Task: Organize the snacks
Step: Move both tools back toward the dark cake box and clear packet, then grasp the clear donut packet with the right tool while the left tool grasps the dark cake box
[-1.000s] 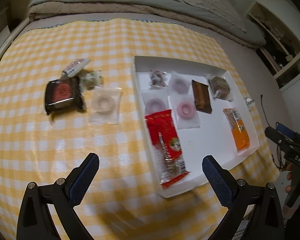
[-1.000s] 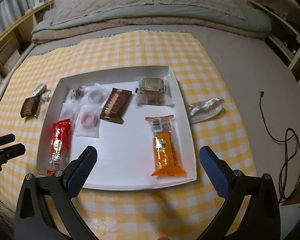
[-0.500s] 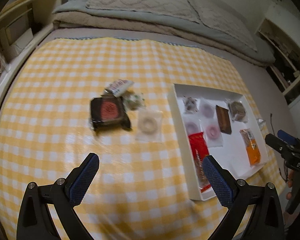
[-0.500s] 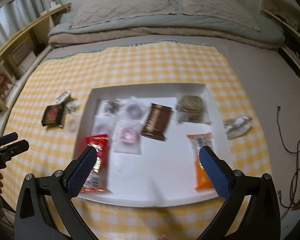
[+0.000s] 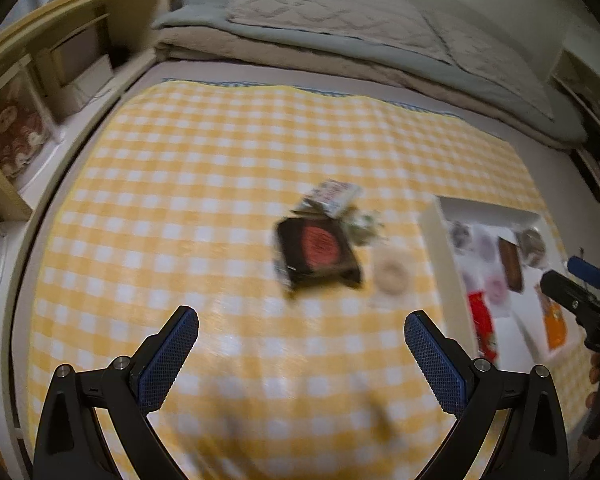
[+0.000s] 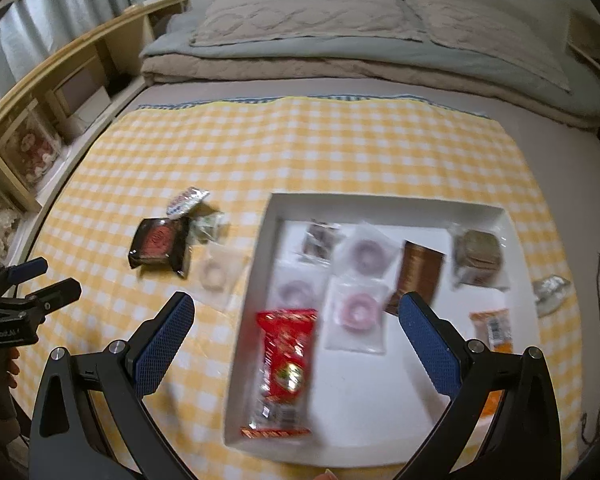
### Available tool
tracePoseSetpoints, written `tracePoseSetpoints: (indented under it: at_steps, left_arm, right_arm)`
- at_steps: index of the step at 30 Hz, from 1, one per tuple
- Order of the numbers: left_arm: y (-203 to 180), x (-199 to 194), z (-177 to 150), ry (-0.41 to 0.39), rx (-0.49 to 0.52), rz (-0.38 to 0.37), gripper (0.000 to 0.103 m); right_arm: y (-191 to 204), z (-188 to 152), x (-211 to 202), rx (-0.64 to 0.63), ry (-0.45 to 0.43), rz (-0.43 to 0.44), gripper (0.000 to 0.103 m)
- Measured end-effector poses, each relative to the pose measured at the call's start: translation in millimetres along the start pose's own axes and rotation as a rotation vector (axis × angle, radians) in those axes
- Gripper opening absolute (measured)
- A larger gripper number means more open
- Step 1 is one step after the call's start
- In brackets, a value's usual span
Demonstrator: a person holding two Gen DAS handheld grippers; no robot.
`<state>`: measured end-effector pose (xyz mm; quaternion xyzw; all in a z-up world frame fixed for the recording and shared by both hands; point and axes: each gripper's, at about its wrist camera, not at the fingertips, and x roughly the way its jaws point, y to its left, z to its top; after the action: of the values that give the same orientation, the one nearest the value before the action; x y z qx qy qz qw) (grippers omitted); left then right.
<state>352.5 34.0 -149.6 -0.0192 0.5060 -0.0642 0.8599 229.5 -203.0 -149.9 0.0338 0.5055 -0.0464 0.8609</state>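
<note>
Evidently four snacks are not yet in the white tray [image 6: 384,205]: they lie in a loose cluster on the yellow checked cloth [image 5: 204,168], just off the tray's 9 o'clock side. In the left wrist view the black packet with the red round label [image 5: 318,252] sits nearest the middle, at about 12 o'clock from the left tool [image 5: 300,344], whose jaws stand spread wide with nothing between them. A small white-and-red wrapper [image 5: 334,192] lies just beyond the black packet, a crinkled clear-wrapped sweet [image 5: 364,224] at its 2 o'clock corner, and a pale ring biscuit in a clear sachet [image 5: 390,276] at its 3 o'clock side, between it and the tray wall. The right tool [image 6: 296,340] likewise hangs open and empty over the tray's near half, above the red packet [image 6: 286,364] and the pink ring sachets [image 6: 358,310]. All four loose pieces look light. The black packet seems a glossy film pouch, likely slippery and puffed with air, so I would pinch it across its short width near a crimped end rather than squash the middle. The ring biscuit is probably brittle; its flat sachet edge is the safer hold. Blur hides finer detail.
</note>
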Motion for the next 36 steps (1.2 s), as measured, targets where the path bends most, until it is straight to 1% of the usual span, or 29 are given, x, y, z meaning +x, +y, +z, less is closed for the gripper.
tracePoseSetpoints:
  at_steps: [5,9,12,15,16,17,18,19,20,21,23,24,26,29,30,33,36]
  left_arm:
    - [18,18,11,-0.01,-0.027,0.024,0.103]
    - [27,42,20,0.01,-0.048,0.024,0.103]
    - [34,63,28,0.035,-0.083,0.01,0.103]
    - [39,83,37,0.057,-0.136,-0.017,0.103]
    - [40,87,39,0.058,-0.149,-0.022,0.103]
    - [39,93,42,0.061,-0.164,-0.029,0.103]
    - [38,98,44,0.063,-0.172,-0.034,0.103]
    - [34,106,47,0.065,-0.171,-0.035,0.103]
    - [31,111,48,0.067,-0.163,-0.03,0.103]
    - [26,117,50,0.07,-0.149,-0.024,0.103]
    - [13,131,52,0.084,-0.099,-0.008,0.103]
    - [7,137,53,0.089,-0.077,0.0,0.103]
    - [-6,149,53,0.105,-0.036,0.018,0.103]
    - [-18,169,55,0.131,-0.007,0.039,0.103]
    - [-21,175,55,0.14,0.0,0.046,0.103]
    - [-23,190,55,0.167,0.005,0.065,0.103]
    - [-19,196,56,0.18,-0.024,0.05,0.103]
  right_arm:
    - [21,9,26,-0.02,0.012,0.019,0.103]
    - [38,15,52,-0.039,0.025,0.017,0.103]
    - [48,17,71,-0.068,0.047,0.009,0.103]
    - [62,19,94,-0.144,0.083,-0.031,0.103]
    - [65,19,99,-0.161,0.085,-0.035,0.099]
    - [70,20,106,-0.192,0.094,-0.037,0.087]
    - [71,20,110,-0.203,0.101,-0.037,0.081]
    - [73,21,116,-0.214,0.115,-0.034,0.071]
    - [75,22,123,-0.22,0.132,-0.03,0.065]
    - [75,22,127,-0.222,0.138,-0.023,0.062]
    - [77,24,137,-0.234,0.154,-0.011,0.044]
    - [77,25,142,-0.242,0.161,-0.01,0.039]
    - [78,25,150,-0.252,0.177,-0.011,0.02]
    - [79,23,163,-0.274,0.21,-0.022,0.009]
    - [79,21,165,-0.285,0.216,-0.027,0.009]
    - [81,14,172,-0.304,0.241,-0.003,0.009]
    - [86,5,174,-0.357,0.253,0.022,0.008]
